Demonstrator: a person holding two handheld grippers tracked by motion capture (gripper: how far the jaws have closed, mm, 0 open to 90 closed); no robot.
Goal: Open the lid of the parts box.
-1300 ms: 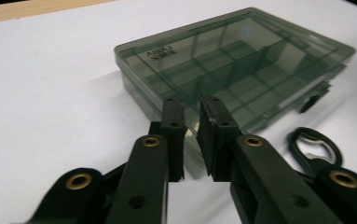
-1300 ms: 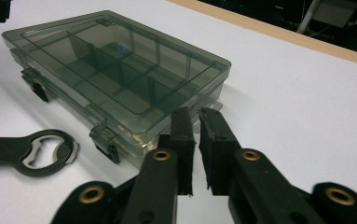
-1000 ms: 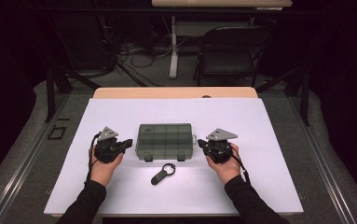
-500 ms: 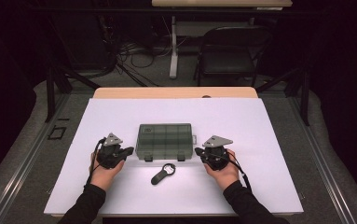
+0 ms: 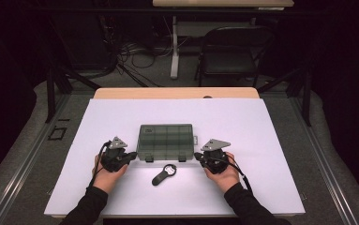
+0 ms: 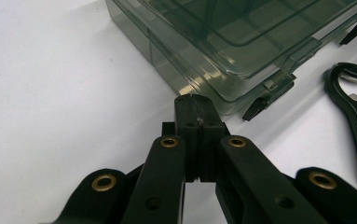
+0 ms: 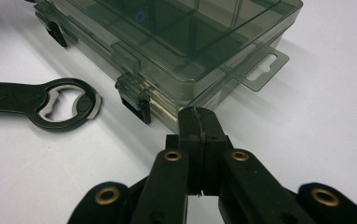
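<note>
A smoky clear compartment box [image 5: 166, 142] lies shut in the middle of the white table, its two dark latches facing me. A black bottle opener [image 5: 161, 175] lies flat just in front of it. My left gripper [image 5: 132, 156] sits at the box's near left corner, jaws shut with nothing between them; in its own view the tips [image 6: 195, 110] nearly touch the box wall [image 6: 185, 74]. My right gripper [image 5: 198, 157] is at the near right corner, also shut and empty, tips [image 7: 198, 122] close to the box [image 7: 176, 42], beside a latch [image 7: 136, 103]. The opener [image 7: 41, 103] lies left of it.
The white sheet [image 5: 261, 136] covers the table, with a wooden strip [image 5: 177, 93] along the far edge. A folding chair [image 5: 228, 51] and a desk leg with cables stand on the floor beyond. A hang tab [image 7: 260, 70] sticks out from the box's right side.
Both grippers have moved toward me and inward, from beside the box's short sides to its two near corners. The box and opener have stayed put.
</note>
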